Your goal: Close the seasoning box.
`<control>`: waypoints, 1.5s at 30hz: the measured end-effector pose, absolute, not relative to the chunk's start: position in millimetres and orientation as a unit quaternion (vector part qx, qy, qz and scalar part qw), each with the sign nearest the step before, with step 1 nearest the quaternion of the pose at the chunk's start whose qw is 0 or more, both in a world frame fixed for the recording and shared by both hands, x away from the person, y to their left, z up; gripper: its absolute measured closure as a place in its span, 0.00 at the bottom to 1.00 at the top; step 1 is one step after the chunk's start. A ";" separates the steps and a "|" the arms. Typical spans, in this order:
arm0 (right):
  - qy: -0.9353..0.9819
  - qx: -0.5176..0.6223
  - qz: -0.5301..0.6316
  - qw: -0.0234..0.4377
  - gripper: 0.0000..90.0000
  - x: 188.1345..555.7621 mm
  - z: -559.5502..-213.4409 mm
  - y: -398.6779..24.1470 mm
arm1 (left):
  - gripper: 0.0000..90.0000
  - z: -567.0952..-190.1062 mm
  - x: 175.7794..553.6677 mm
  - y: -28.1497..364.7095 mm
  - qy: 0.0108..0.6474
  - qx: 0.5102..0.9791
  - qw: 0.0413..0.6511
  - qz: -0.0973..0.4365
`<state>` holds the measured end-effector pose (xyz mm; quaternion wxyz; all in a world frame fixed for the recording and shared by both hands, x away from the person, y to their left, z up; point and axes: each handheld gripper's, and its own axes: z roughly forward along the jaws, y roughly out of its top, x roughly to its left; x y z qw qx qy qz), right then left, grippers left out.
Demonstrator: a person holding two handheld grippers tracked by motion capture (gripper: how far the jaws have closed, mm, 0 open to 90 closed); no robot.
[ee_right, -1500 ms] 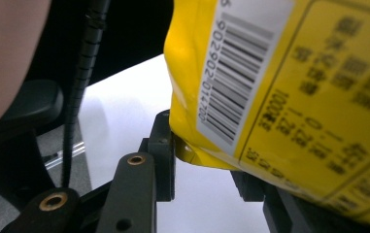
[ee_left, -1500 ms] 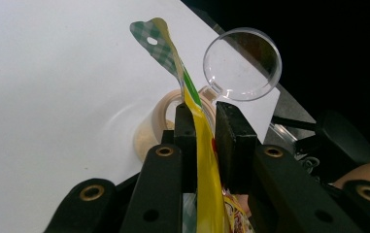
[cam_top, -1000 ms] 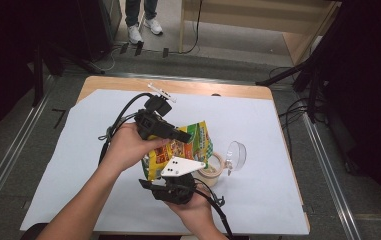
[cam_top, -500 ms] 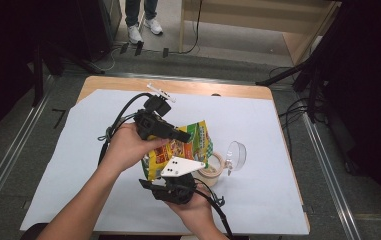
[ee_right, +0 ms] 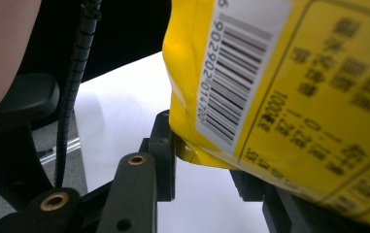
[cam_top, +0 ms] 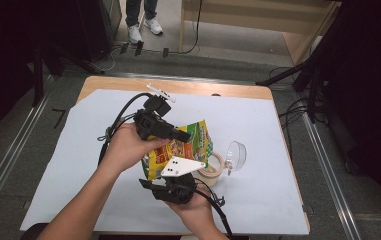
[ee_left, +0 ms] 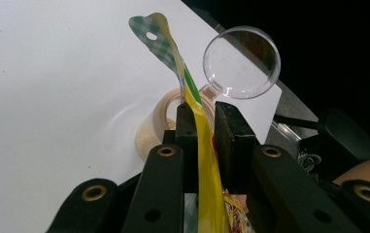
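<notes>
A yellow and green snack bag hangs over the middle of the table between both grippers. My left gripper comes in from the left and is shut on the bag's thin sealed edge; in the left gripper view the snack bag is pinched flat between the jaws of the left gripper. My right gripper, under its grey plate, reaches up from the near side. In the right gripper view a lower corner of the snack bag, barcode side showing, sits clamped in the right gripper, whose right jaw is mostly hidden.
A roll of beige tape lies on the white sheet just right of the bag, with a clear round lidded cup beside it. A small white clip rests near the far wooden edge. A person's feet stand beyond the table.
</notes>
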<state>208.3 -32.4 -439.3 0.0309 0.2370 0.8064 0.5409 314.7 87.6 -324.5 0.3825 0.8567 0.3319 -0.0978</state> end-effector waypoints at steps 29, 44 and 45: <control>0.798 0.246 0.549 0.027 0.76 207.1 -439.0 -33.1 | 0.91 -322.8 311.6 81.4 0.331 0.861 0.378 -0.082; 0.795 0.255 0.550 0.032 0.73 205.0 -438.3 -32.8 | 0.93 -322.4 313.1 84.3 0.336 0.859 0.378 -0.075; 0.795 0.255 0.550 0.032 0.73 205.5 -438.4 -33.3 | 0.93 -322.1 313.3 84.8 0.335 0.859 0.380 -0.075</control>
